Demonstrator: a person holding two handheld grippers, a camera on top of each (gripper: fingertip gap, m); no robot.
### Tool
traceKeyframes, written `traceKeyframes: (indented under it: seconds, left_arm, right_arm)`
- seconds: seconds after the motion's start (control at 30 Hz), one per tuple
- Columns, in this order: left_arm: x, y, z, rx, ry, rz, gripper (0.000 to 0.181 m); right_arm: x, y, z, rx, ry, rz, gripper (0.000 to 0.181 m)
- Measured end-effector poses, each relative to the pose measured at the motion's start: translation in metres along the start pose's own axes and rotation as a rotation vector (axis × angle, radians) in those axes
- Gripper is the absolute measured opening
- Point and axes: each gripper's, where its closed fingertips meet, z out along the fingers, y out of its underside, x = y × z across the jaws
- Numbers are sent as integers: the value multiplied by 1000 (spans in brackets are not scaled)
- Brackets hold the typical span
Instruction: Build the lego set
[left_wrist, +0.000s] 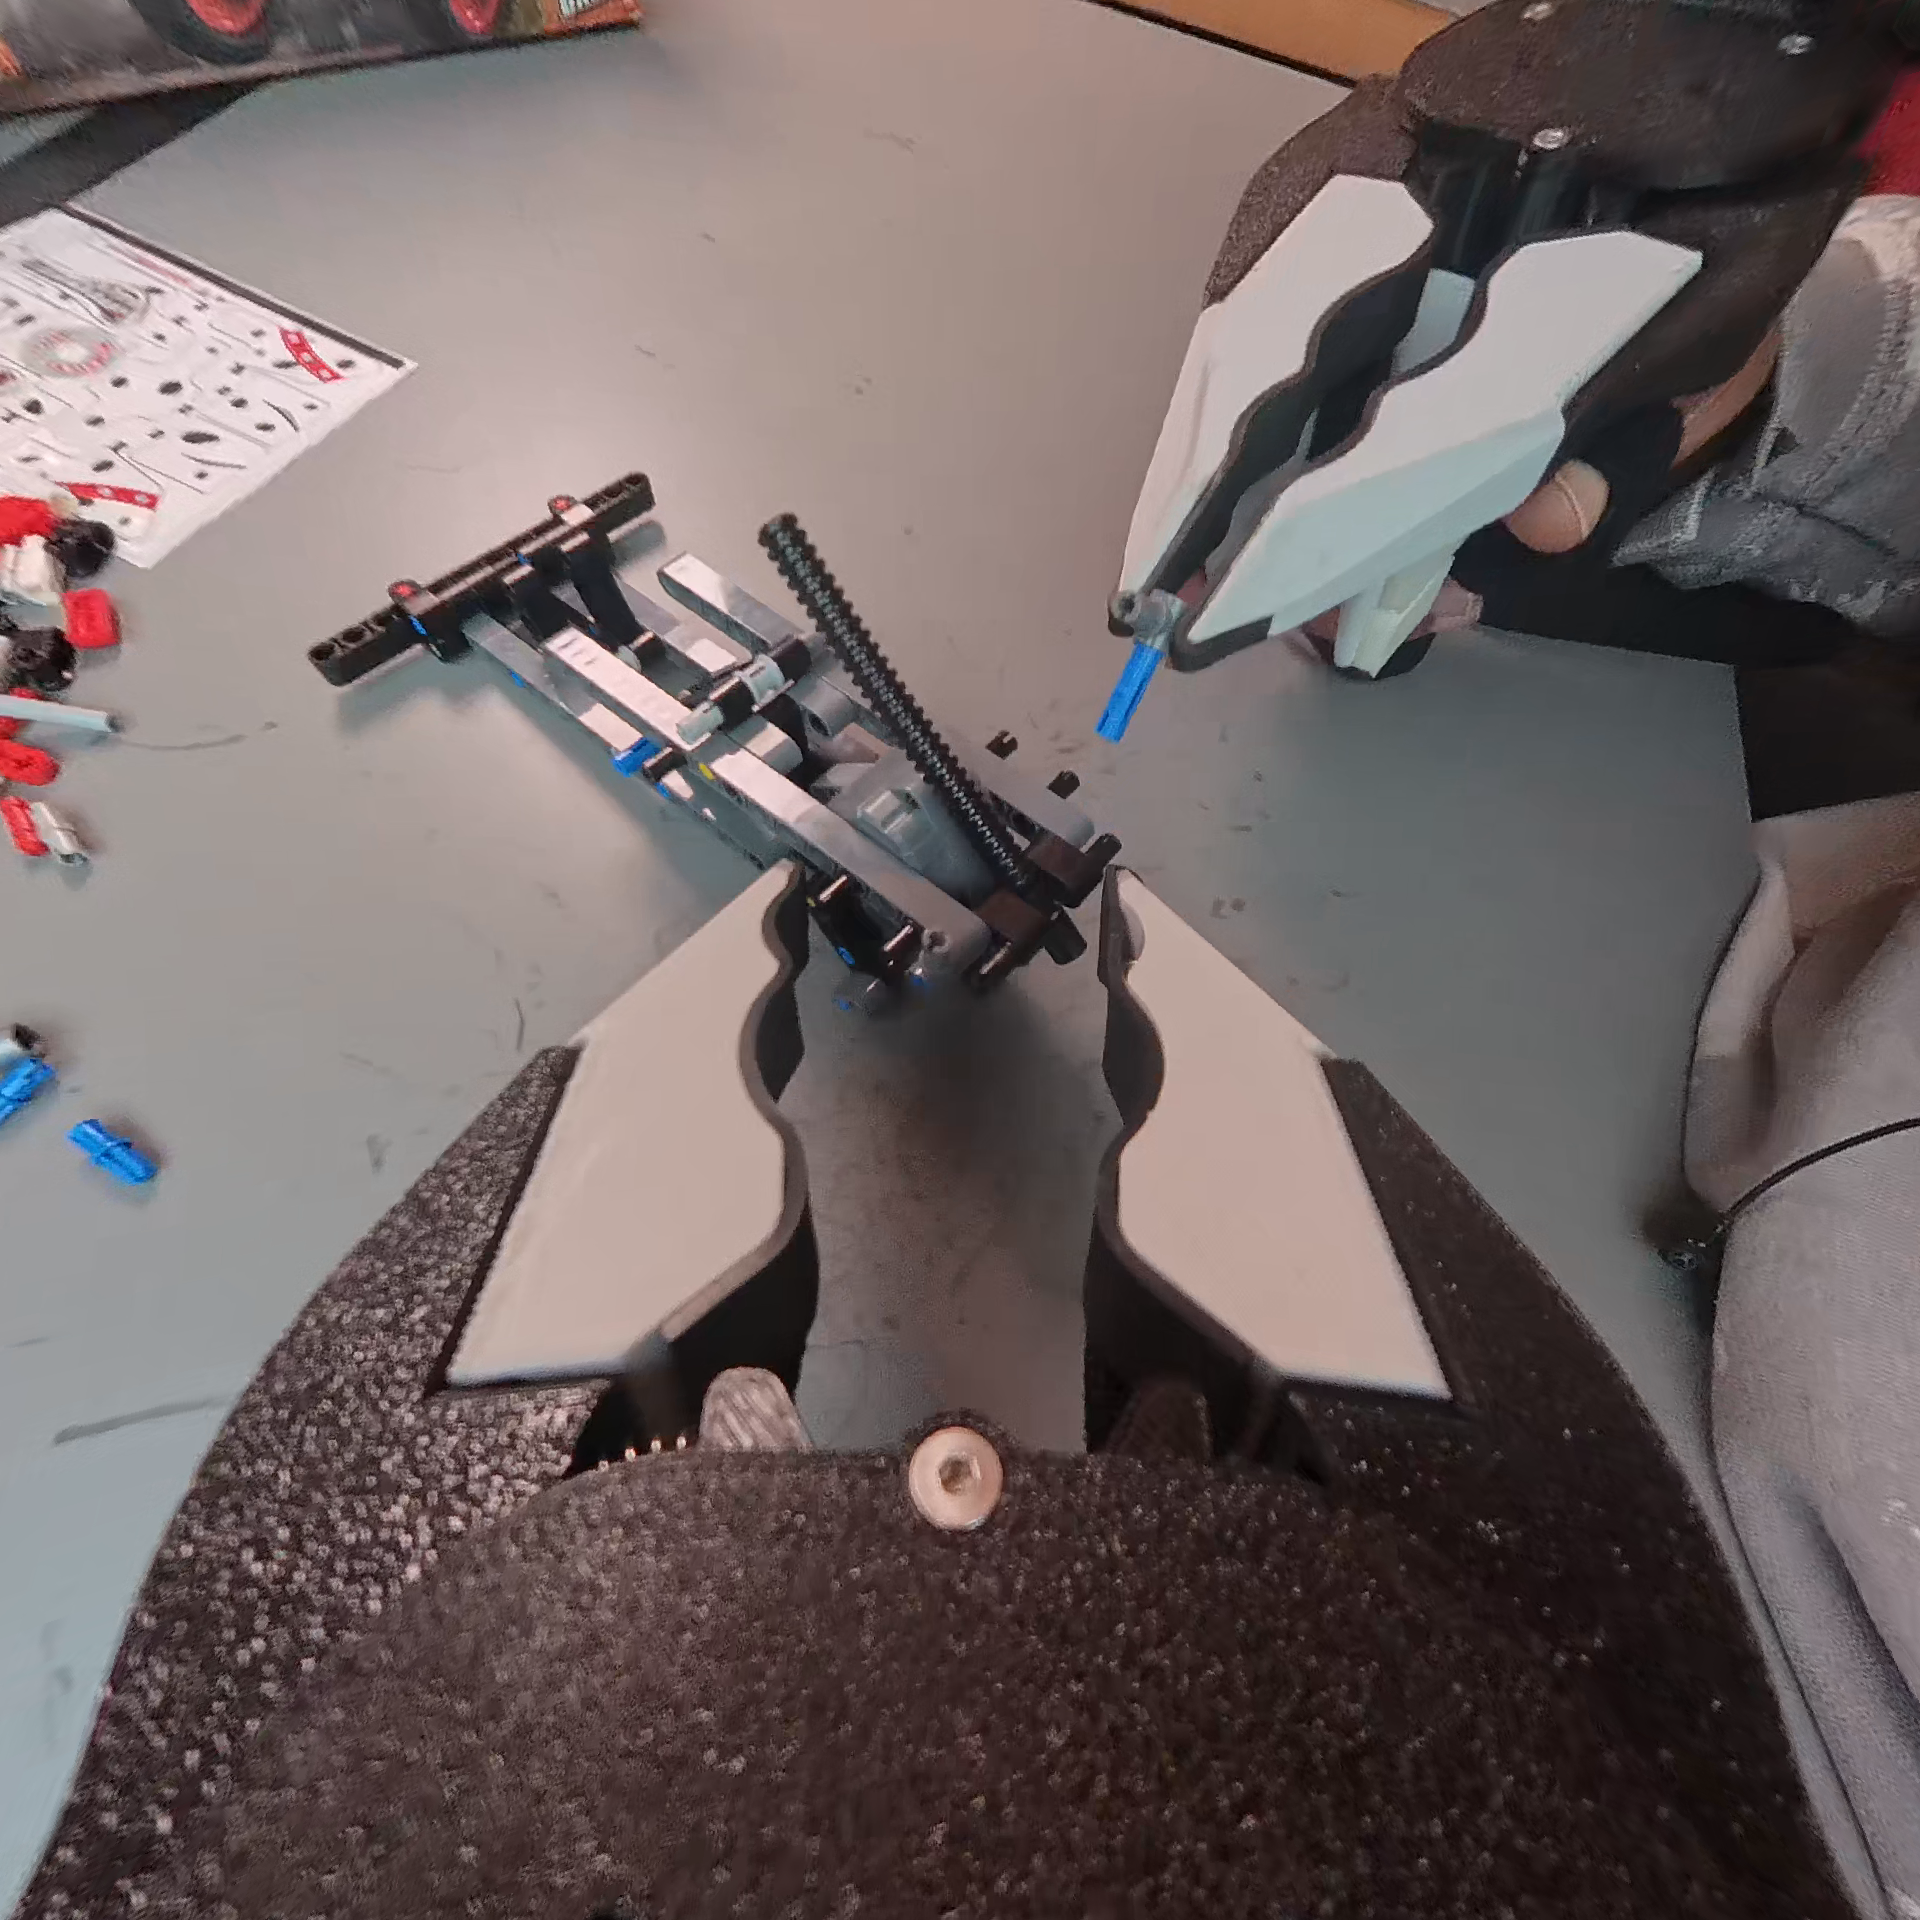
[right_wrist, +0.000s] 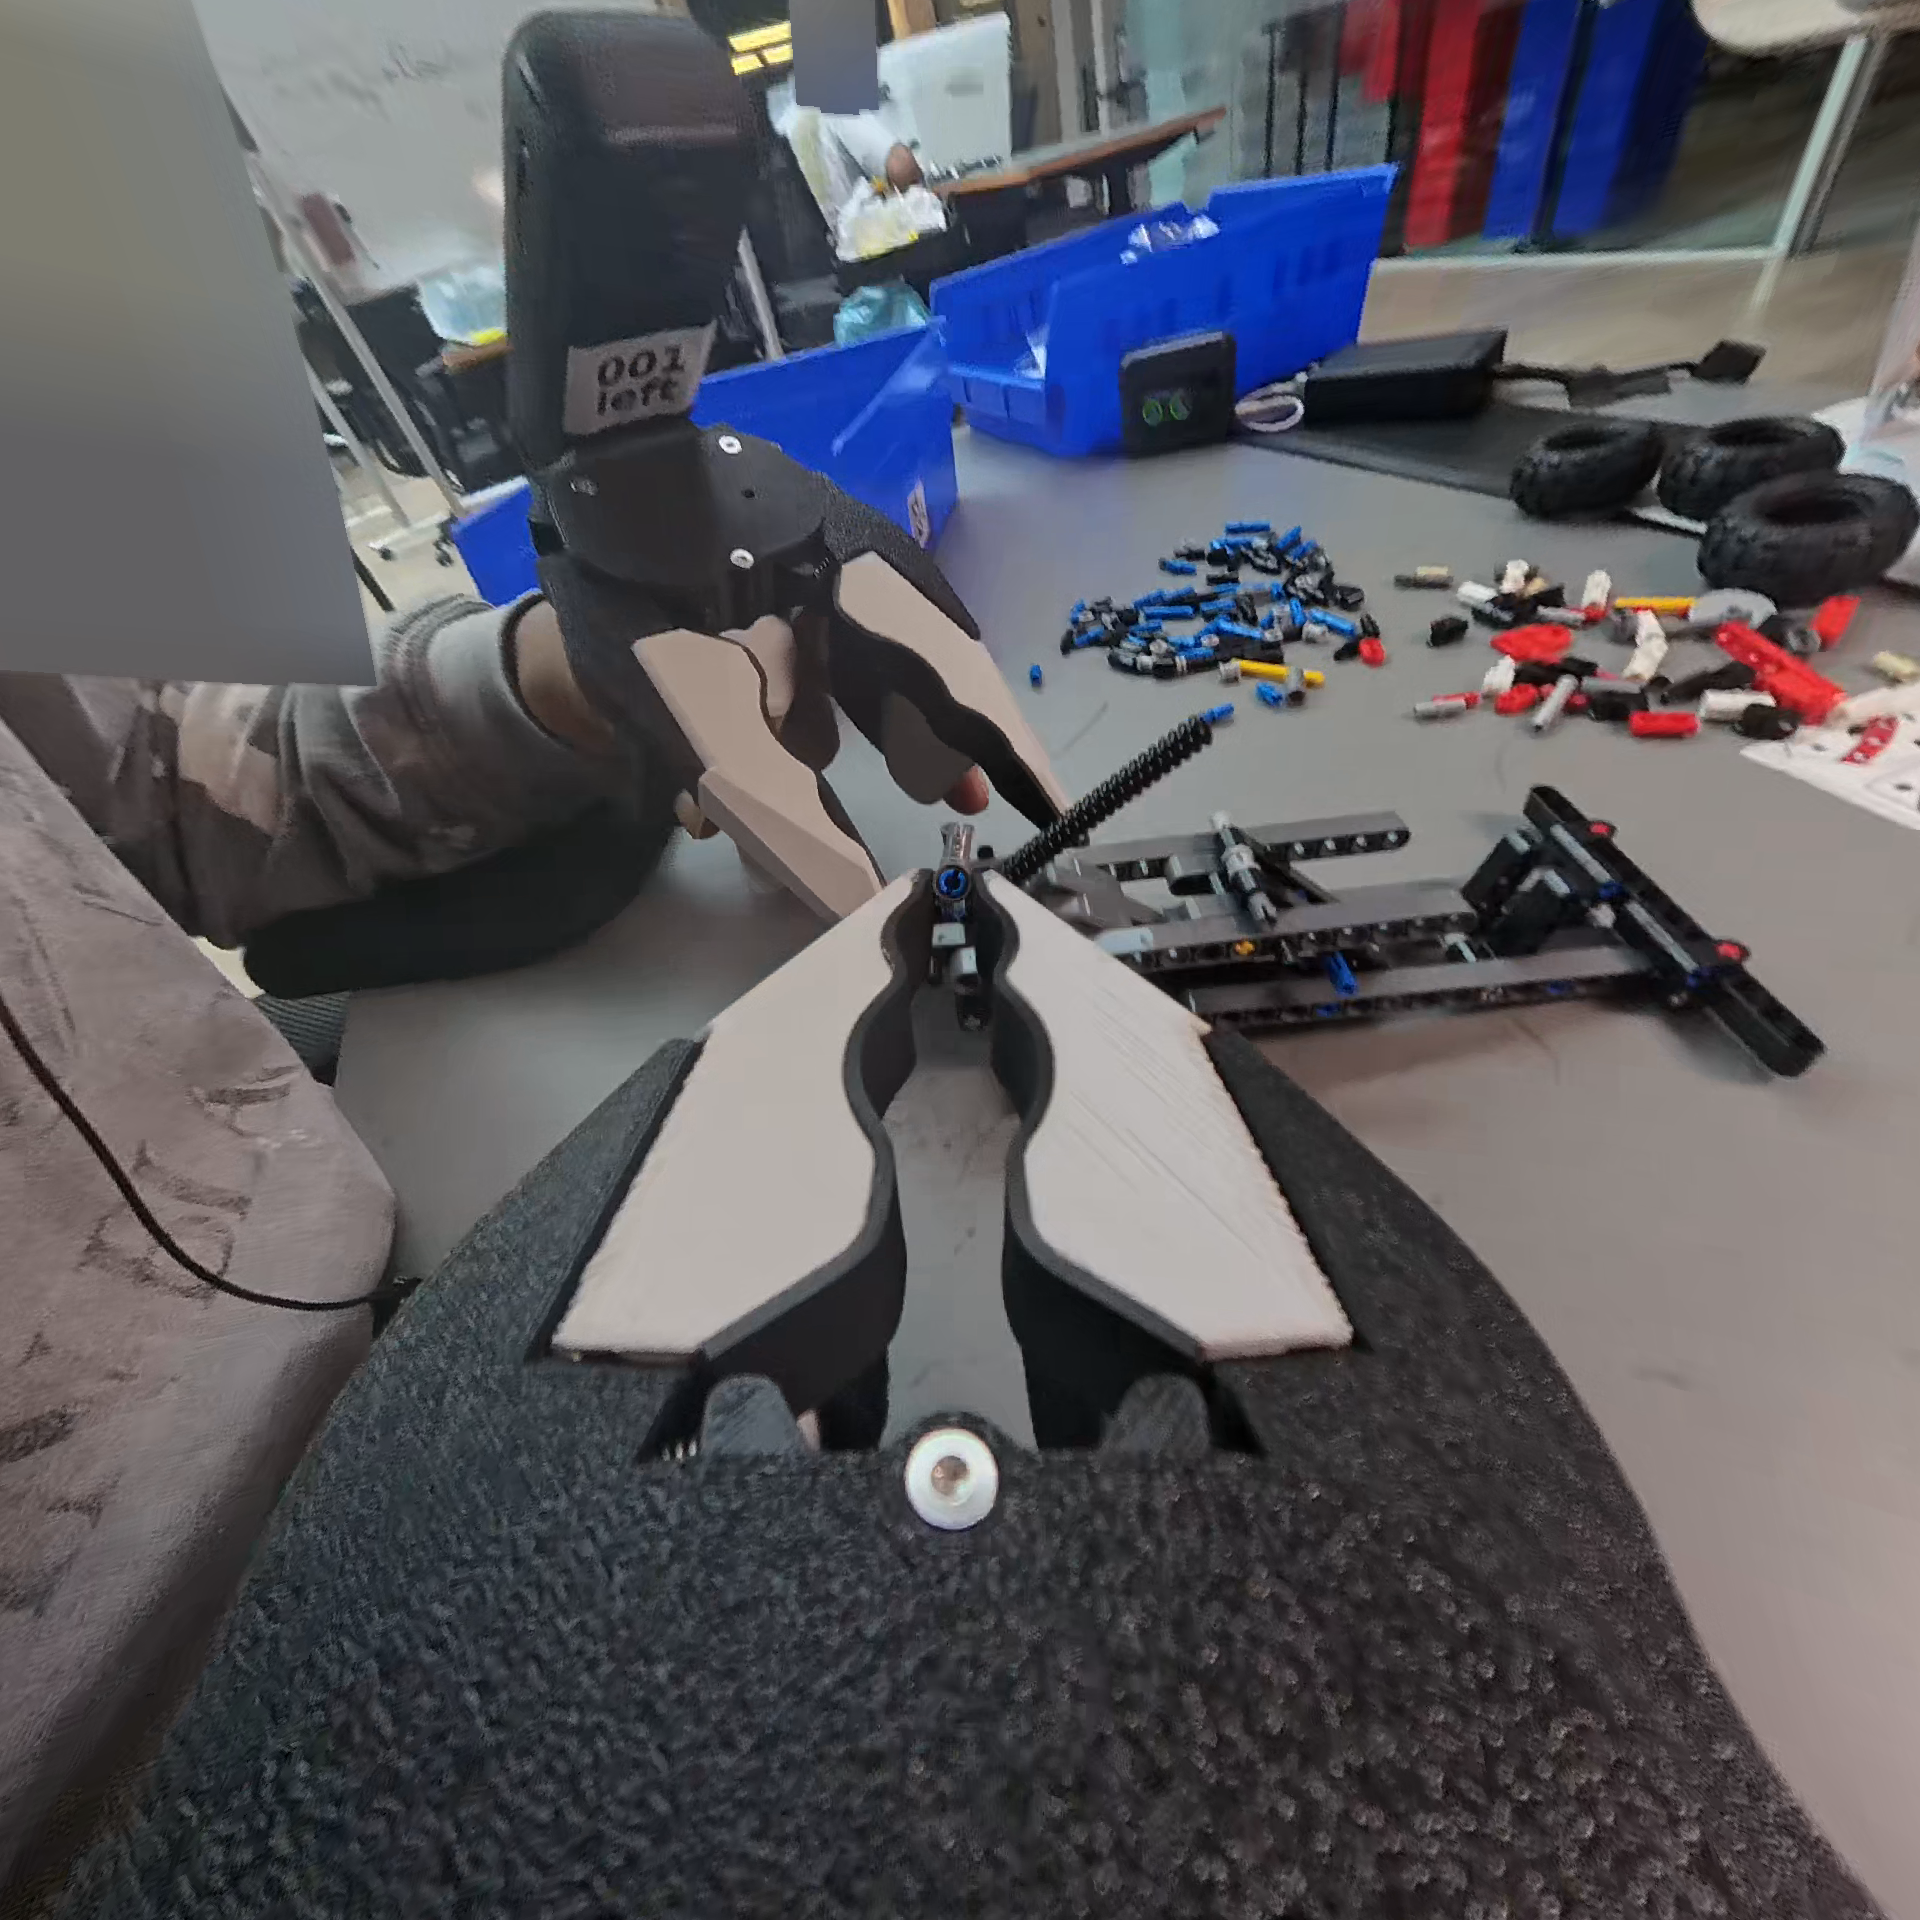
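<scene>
left gripper (left_wrist: 951, 914) wide open around chassis (left_wrist: 727, 717) end mid-frame, right gripper (left_wrist: 1153, 623) pinching small blue-grey pin piece (left_wrist: 1132, 675) upper right, grey counter (left_wrist: 935, 312)

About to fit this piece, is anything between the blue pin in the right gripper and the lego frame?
Nothing visible: the blue pin in the right gripper hangs over bare table, apart from the frame.

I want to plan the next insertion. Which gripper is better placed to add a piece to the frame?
The right gripper: it already pinches a small grey-and-blue pin piece above the frame. The left gripper is open at the frame's end.
</scene>
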Motion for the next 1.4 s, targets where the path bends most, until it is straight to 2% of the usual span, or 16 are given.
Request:
traceKeyframes:
  seconds: [0.07,0.2,0.23,0.33,0.37,0.47,0.63,0.73,1.03,1.1,1.27,1.37,1.4]
  left_arm:
    - [2,-10,-10,51,-16,33,52]
    - [25,-40,-29,219,46,113,30]
    - [30,-45,-31,241,50,135,28]
    - [42,-52,-34,271,66,189,6]
    - [45,-53,-35,274,78,202,6]
    - [50,-48,-32,231,103,231,6]
    - [49,-34,-23,92,87,339,5]
    - [44,-30,-20,32,72,379,5]
    - [33,-27,-16,-24,65,381,6]
    - [30,-30,-17,11,75,349,7]
    - [3,-12,-20,-12,85,205,54]
    - [0,2,-6,-58,90,128,83]
    - [0,3,1,-68,74,116,88]
  right_arm:
    - [-3,-15,0,92,-63,0,7]
    - [-16,-36,0,223,-188,49,7]
    - [-20,-38,0,235,-211,51,7]
    - [-29,-36,0,222,-236,-1,7]
    - [-31,-35,-1,216,-244,-16,7]
    - [-35,-28,-3,144,-268,-74,7]
    - [-31,-6,-3,-93,-280,-300,7]
    - [-25,-1,-1,-183,-270,-381,7]
    - [-16,5,5,-209,-223,-413,7]
    - [-9,3,3,-191,-198,-411,7]
    - [26,22,-11,-228,-123,-407,6]
    - [30,26,-10,-209,-146,-440,6]
    - [31,24,-8,-206,-155,-458,6]
